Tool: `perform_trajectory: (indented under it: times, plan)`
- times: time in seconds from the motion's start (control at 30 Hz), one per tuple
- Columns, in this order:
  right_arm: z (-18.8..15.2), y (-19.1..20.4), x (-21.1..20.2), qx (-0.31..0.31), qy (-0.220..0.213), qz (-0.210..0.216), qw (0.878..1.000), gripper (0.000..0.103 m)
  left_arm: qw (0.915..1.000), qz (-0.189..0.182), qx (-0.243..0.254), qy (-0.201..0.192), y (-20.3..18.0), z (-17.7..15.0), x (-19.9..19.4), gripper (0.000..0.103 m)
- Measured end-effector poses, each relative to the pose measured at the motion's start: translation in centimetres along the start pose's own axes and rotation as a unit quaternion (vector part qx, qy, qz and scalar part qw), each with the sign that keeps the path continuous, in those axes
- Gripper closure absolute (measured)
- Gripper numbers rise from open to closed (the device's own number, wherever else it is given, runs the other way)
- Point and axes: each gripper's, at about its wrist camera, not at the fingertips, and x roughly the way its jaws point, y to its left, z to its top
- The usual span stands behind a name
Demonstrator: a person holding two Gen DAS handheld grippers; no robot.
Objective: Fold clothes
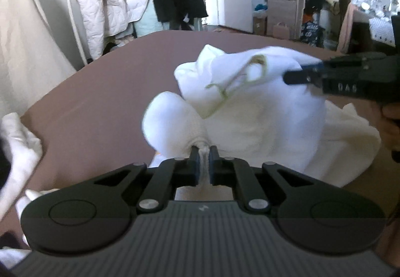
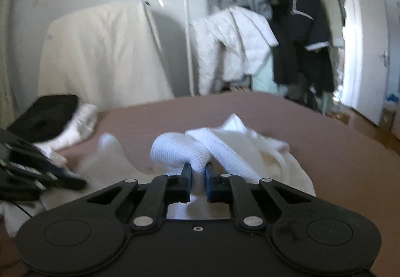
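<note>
A bed (image 1: 100, 82) with a brown sheet fills the middle of both views. Beyond its far edge hangs a rack of clothes (image 2: 295, 34), with a white quilted jacket (image 1: 112, 2) draped at its side. A white waffle-knit garment (image 1: 250, 112) lies bunched on the sheet, partly lifted at two places. The left gripper (image 1: 204, 155) is closed narrowly on a gathered fold of this cloth. The right gripper (image 2: 198, 172) pinches another thick edge of the same garment between its blue-padded fingers (image 2: 209, 173). A black garment (image 2: 42, 114) sits near the bed's left edge.
</note>
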Motion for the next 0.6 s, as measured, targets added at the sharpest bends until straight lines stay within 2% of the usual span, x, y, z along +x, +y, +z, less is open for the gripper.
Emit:
perform_trajectory:
  times: [0.1, 0.17, 0.23, 0.33, 0.43, 0.47, 0.53, 0.57, 0.6]
  plan:
    - [0.0, 0.4, -1.6, 0.033, 0.018, -0.002, 0.999, 0.091, 0.9967, 0.055, 0.05, -0.033, -0.2, 0.6, 0.0, 0.097]
    - [2.4, 1.0, -1.5, 0.025, 0.011, 0.011, 1.0, 0.092, 0.9947, 0.078, 0.05, -0.044, 0.9, 1.7, -0.2, 0.097]
    - [6.9, 1.9, -0.2, 0.005, -0.004, 0.02, 1.0, 0.092, 0.9936, 0.094, 0.018, -0.06, 3.5, 3.5, -1.0, 0.097]
    - [15.7, 4.6, 2.5, -0.03, -0.042, 0.043, 0.998, 0.093, 0.9853, 0.146, -0.022, -0.086, 9.3, 6.6, -2.4, 0.097]
    - [22.7, 7.5, 5.0, -0.037, -0.091, 0.08, 0.992, 0.093, 0.9782, 0.164, -0.074, -0.105, 15.8, 9.3, -3.5, 0.098]
    - [24.5, 8.5, 6.2, -0.037, -0.098, 0.082, 0.991, 0.093, 0.9725, 0.182, -0.087, -0.117, 17.6, 9.4, -3.6, 0.097]
    - [26.2, 10.9, 9.7, -0.028, -0.092, 0.048, 0.994, 0.091, 0.9609, 0.214, -0.121, -0.128, 21.0, 8.8, -3.2, 0.097]
    - [25.9, 11.9, 10.9, -0.015, -0.086, 0.023, 0.996, 0.078, 0.956, 0.229, -0.142, -0.116, 22.8, 7.9, -2.2, 0.097]
    - [25.4, 12.8, 12.1, -0.002, -0.077, -0.004, 0.997, 0.059, 0.9513, 0.245, -0.164, -0.091, 24.8, 6.4, -0.7, 0.097]
